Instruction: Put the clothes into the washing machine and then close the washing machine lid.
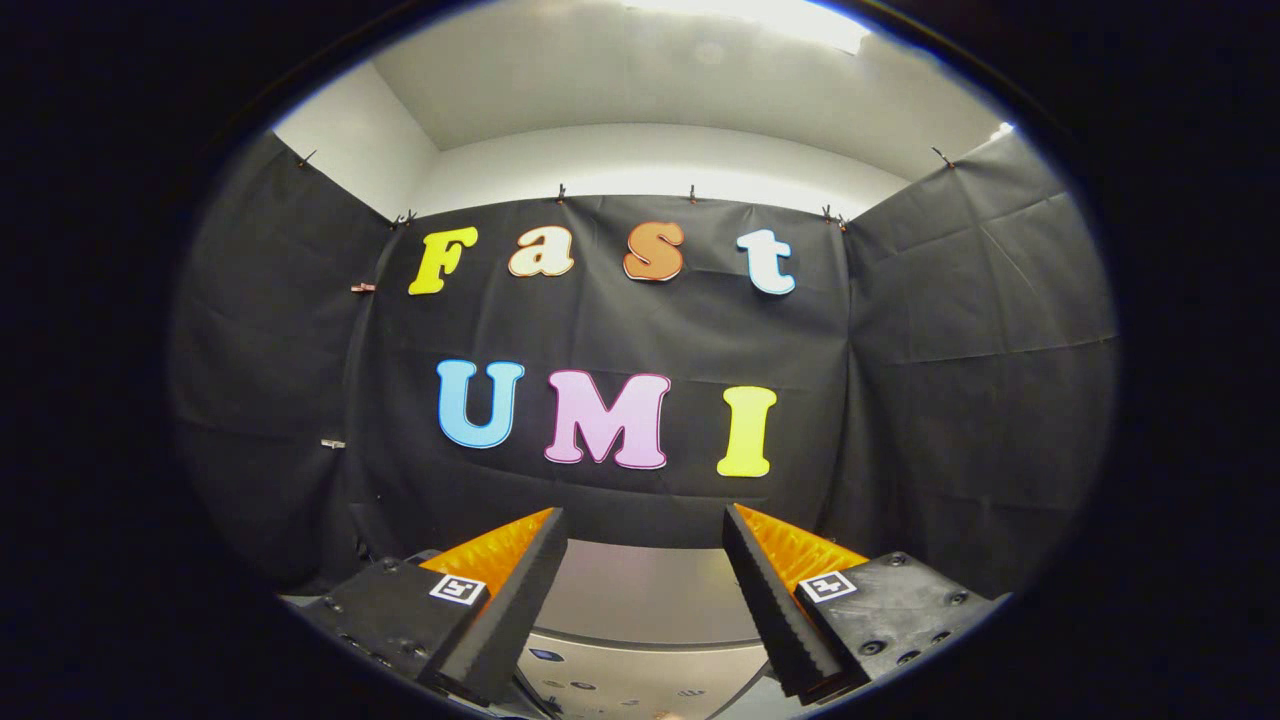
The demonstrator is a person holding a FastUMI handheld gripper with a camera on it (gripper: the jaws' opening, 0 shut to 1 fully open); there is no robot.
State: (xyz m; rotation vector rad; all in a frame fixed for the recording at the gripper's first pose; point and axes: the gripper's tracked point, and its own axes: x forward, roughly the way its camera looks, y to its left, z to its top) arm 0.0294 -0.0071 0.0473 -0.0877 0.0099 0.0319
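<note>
My gripper is open, with a wide gap and nothing between its two fingers. It points level at the booth's black back wall. Below and just beyond the fingers lies a pale grey surface with a curved dark seam, which looks like the washing machine's top. A strip nearer me carries small dark marks, perhaps its control panel. I cannot tell whether the lid is up or down.
Black cloth walls close the booth on the left, back and right, with white wall and ceiling above them.
</note>
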